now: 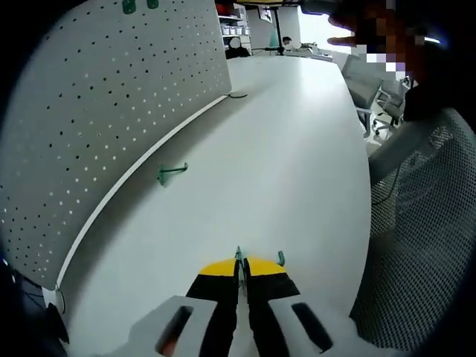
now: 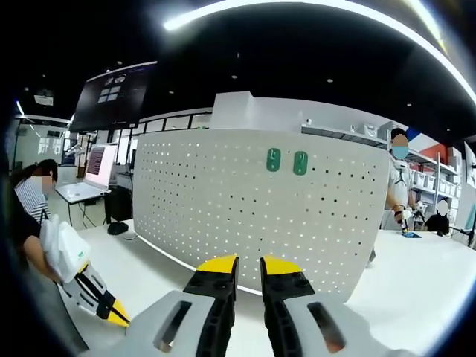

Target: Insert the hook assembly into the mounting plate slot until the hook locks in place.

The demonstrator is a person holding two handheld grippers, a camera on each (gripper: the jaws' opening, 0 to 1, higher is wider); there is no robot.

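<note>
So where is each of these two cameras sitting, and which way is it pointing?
Left gripper view: rides on the left claw, looking down along the white table beside the pegboard; its jaws are shut on a green hook, and another green hook lies ahead.
Right gripper view: rides on the right claw, jaws apart, facing the pegboard head-on with two green plates near its top; the left claw and the person's hand show at lower left.
Shared: pegboard, green plates, table and left claw.
</note>
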